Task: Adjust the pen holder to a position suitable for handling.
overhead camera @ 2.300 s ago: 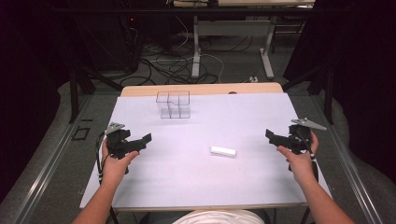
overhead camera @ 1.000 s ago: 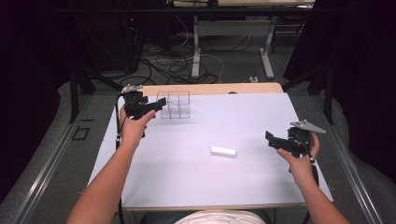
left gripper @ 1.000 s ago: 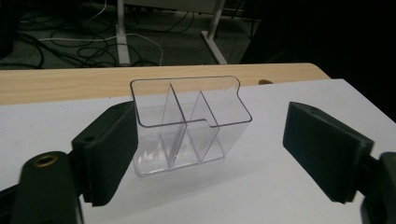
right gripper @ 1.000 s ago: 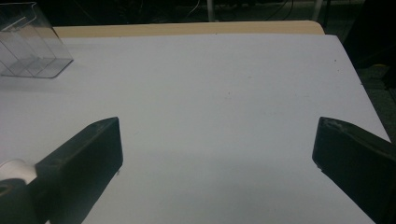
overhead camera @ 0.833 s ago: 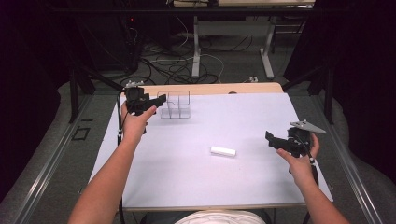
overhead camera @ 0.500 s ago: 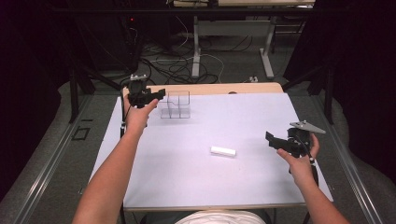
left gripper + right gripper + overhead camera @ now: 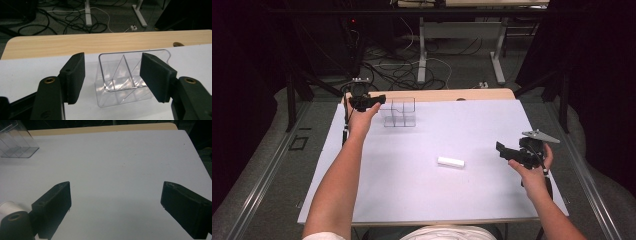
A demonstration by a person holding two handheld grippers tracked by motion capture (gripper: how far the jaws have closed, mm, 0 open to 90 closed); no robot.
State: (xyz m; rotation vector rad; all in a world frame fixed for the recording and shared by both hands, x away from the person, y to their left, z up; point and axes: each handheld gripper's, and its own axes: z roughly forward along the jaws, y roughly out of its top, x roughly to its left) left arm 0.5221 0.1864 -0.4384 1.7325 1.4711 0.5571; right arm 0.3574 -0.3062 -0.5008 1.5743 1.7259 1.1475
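A clear plastic box with dividers (image 7: 399, 112) stands at the far left of the white table cover (image 7: 462, 130). My left gripper (image 7: 379, 100) is held just to its left. In the left gripper view the box (image 7: 125, 77) stands just ahead of that gripper (image 7: 113, 58). Its jaws have just been closing and stand apart, and the pads (image 7: 75, 75) do not press on the box. A small white block (image 7: 450, 162) lies right of the middle. My right gripper (image 7: 501, 149) hovers at the right edge, its jaws (image 7: 116, 186) closing a little, wide apart over bare cover.
The table's wooden far edge (image 7: 447, 95) shows beyond the cover. Cables (image 7: 412, 65) and metal table legs (image 7: 422, 55) lie on the floor behind. In the right gripper view the white block (image 7: 7, 207) is at the lower left and the box (image 7: 17, 142) at the upper left.
My left hand has gone from the table's front left to the far left and edged closer to the clear box. Its jaws look narrower. The right hand has kept still.
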